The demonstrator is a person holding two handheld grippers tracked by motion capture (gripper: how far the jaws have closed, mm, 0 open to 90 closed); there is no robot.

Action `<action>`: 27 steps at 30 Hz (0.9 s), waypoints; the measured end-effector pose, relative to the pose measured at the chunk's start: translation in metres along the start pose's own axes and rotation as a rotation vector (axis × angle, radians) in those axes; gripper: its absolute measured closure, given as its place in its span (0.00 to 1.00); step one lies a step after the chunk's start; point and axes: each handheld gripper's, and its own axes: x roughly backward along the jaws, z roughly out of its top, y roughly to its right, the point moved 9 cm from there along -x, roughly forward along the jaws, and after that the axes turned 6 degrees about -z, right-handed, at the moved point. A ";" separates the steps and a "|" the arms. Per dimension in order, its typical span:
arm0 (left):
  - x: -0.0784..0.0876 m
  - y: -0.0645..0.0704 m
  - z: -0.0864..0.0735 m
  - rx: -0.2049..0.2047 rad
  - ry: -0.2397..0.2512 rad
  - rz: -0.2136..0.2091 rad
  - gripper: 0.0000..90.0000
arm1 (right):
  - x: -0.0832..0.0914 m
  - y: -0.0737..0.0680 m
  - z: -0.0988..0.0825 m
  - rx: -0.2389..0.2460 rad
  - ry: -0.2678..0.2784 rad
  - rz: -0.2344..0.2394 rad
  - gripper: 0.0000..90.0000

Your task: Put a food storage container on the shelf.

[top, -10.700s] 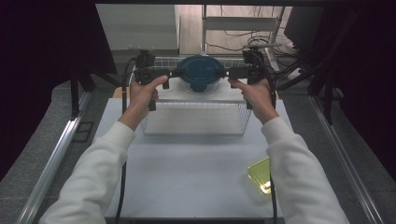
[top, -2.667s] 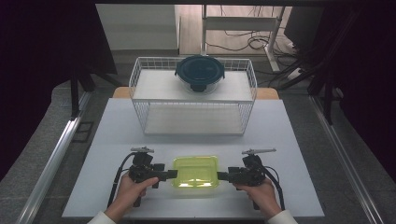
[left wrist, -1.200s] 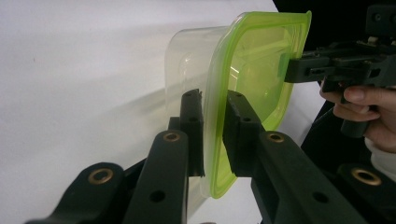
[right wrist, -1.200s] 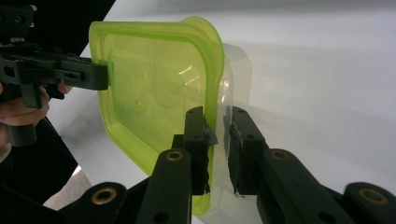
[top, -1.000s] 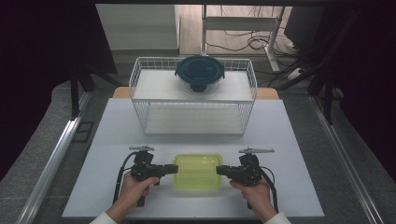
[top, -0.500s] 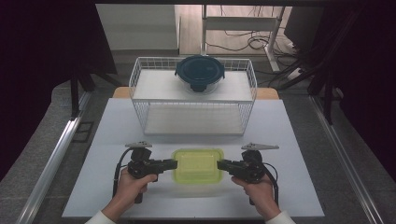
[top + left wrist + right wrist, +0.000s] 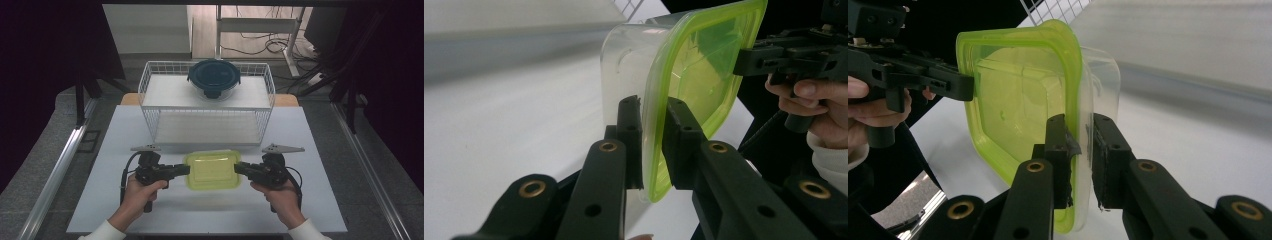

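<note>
A clear plastic container with a yellow-green lid [image 7: 212, 169] hangs a little above the white table, held level between both hands. My left gripper [image 7: 186, 170] is shut on the lid's left rim, seen close in the left gripper view where the lid edge [image 7: 653, 145] sits pinched between the jaws. My right gripper [image 7: 237, 169] is shut on the right rim, the lid edge [image 7: 1079, 145] clamped between its jaws in the right gripper view. Each gripper view also shows the other hand's gripper across the lid.
A white wire basket [image 7: 150, 107] stands at the far side of the table [image 7: 320, 200]. On its upper shelf sits a round glass container with a dark blue lid [image 7: 214, 77]. Metal frame rails [image 7: 55, 175] run along both table sides.
Both grippers have risen with the green-lidded container held between them, and it has moved slightly away from the table's front edge toward the basket.
</note>
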 end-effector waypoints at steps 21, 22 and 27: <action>0.019 0.027 0.063 -0.085 0.066 -0.006 0.88 | 0.024 -0.006 0.055 0.061 0.074 -0.011 0.87; 0.020 0.028 0.066 -0.090 0.065 -0.005 0.88 | 0.025 -0.006 0.058 0.062 0.077 -0.010 0.87; 0.024 0.033 0.079 -0.107 0.076 0.001 0.88 | 0.029 -0.008 0.071 0.074 0.090 -0.012 0.87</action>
